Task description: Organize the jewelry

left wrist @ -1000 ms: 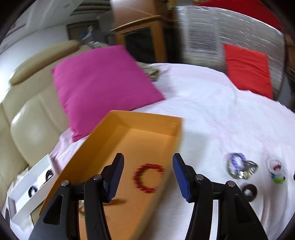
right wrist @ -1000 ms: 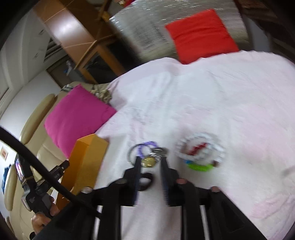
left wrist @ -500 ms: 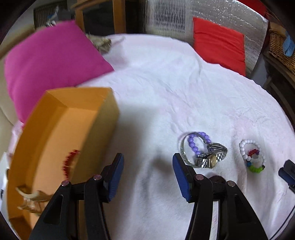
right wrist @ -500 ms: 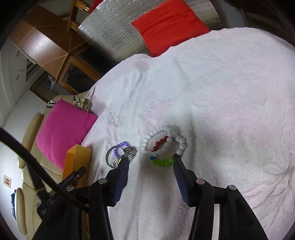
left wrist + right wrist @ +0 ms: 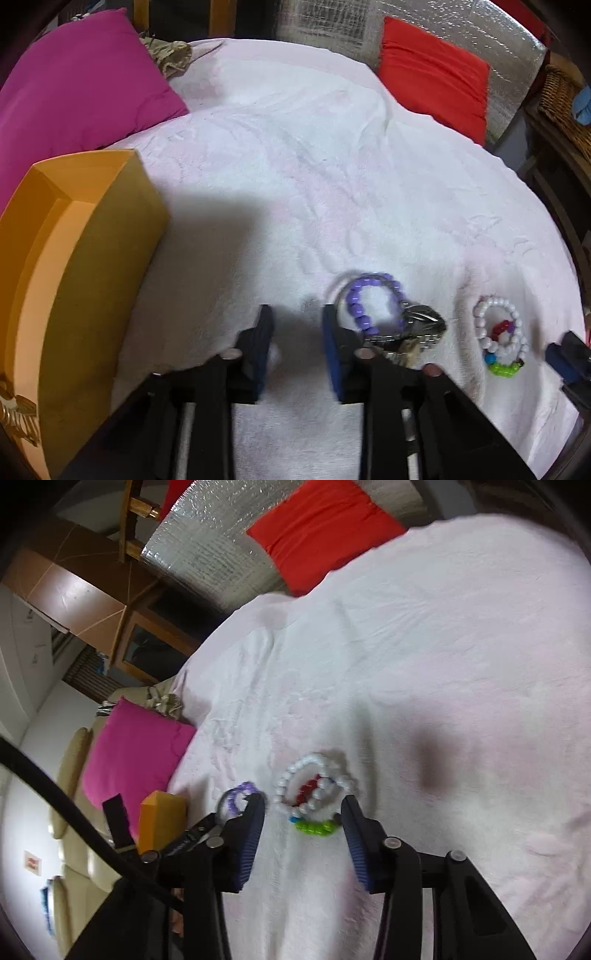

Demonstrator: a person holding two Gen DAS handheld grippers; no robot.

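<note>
We saw the purple bead bracelet (image 5: 375, 302) on the wristwatch (image 5: 415, 332) mid-bed, white bead bracelet (image 5: 314, 786) just beside. Our left gripper (image 5: 297, 334) had just been closing, nothing between its jaws; our right gripper (image 5: 304, 825), also closing, straddled the white beads without pressing. The orange box (image 5: 92, 258) sat at the bed's (image 5: 295, 147) left edge.

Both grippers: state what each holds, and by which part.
Nothing is held. The left gripper is over bare blanket; the right gripper straddles the white bead bracelets.
</note>
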